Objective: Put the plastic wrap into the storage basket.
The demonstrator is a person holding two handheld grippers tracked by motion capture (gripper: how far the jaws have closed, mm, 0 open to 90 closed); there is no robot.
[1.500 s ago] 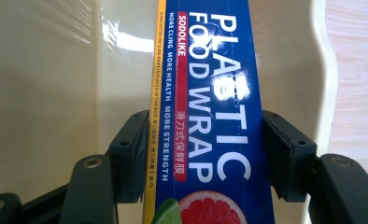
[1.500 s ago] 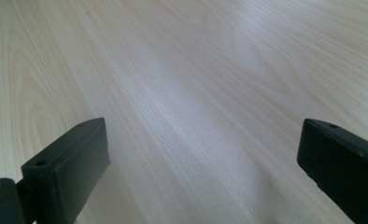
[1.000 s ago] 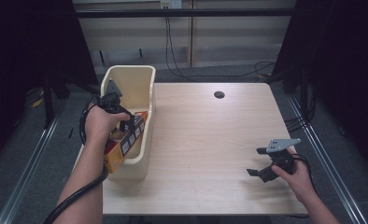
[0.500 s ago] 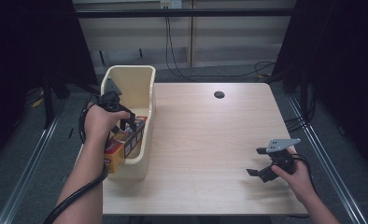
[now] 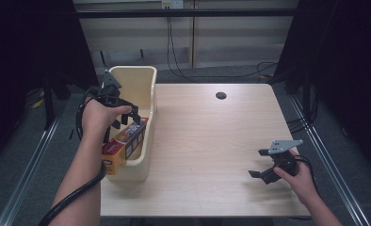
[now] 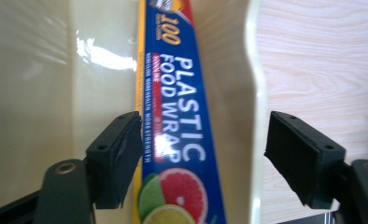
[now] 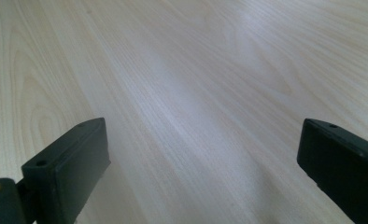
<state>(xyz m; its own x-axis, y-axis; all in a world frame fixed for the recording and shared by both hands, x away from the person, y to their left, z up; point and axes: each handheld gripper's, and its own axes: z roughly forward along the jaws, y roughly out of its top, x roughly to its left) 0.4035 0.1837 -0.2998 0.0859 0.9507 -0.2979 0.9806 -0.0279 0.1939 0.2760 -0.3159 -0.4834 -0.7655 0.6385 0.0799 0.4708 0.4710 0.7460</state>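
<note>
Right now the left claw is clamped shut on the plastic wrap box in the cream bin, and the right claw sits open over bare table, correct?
One error: the left claw is open, not clamped. The left gripper view shows its jaws spread, with the plastic wrap box between them in the cream bin. The right claw is indeed open over the table.

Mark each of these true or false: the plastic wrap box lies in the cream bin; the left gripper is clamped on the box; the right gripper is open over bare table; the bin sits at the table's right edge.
1. The plastic wrap box lies in the cream bin. True.
2. The left gripper is clamped on the box. False: its jaws stand apart.
3. The right gripper is open over bare table. True.
4. The bin sits at the table's right edge. False: it is at the left edge.
</note>
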